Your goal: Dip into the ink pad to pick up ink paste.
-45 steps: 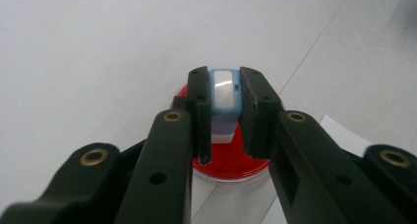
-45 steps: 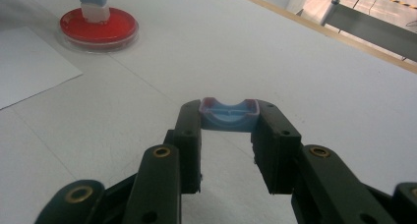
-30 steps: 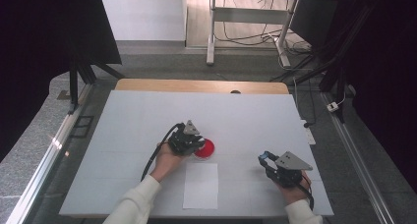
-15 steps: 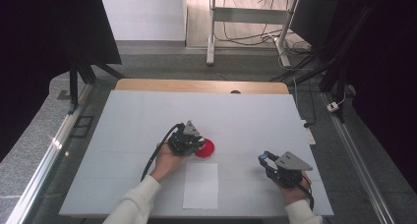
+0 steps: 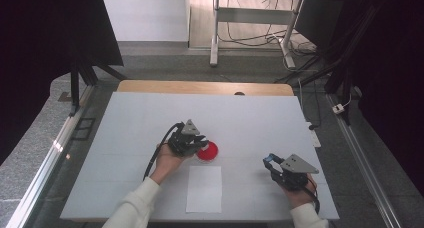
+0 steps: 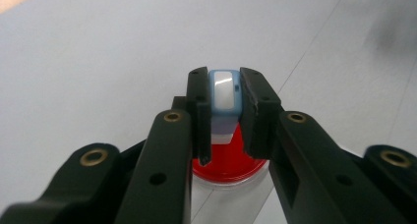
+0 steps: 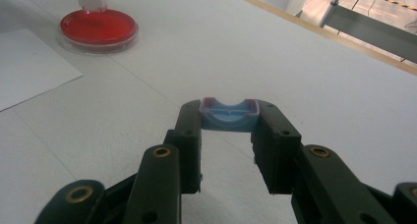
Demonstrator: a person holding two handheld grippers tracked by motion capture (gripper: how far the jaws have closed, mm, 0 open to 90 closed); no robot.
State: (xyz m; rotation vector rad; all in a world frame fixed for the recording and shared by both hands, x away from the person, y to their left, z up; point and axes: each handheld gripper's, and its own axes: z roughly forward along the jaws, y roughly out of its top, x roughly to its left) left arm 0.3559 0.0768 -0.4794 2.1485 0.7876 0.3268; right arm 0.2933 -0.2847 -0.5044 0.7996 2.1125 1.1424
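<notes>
The counter (image 5: pixel 150 118) is big and pale grey, with a strip of light wood (image 5: pixel 200 87) along its far edge; a small dark spot (image 5: pixel 239 93) sits on that strip; a flat white sheet of paper (image 5: pixel 204 188) lies on the near part of the counter; past the counter is a grey floor (image 5: pixel 165 55); a metal stand (image 5: pixel 250 18) is there, with black wires (image 5: pixel 240 35) under it; a white plug (image 5: pixel 341 108) lies on the floor at the right.
</notes>
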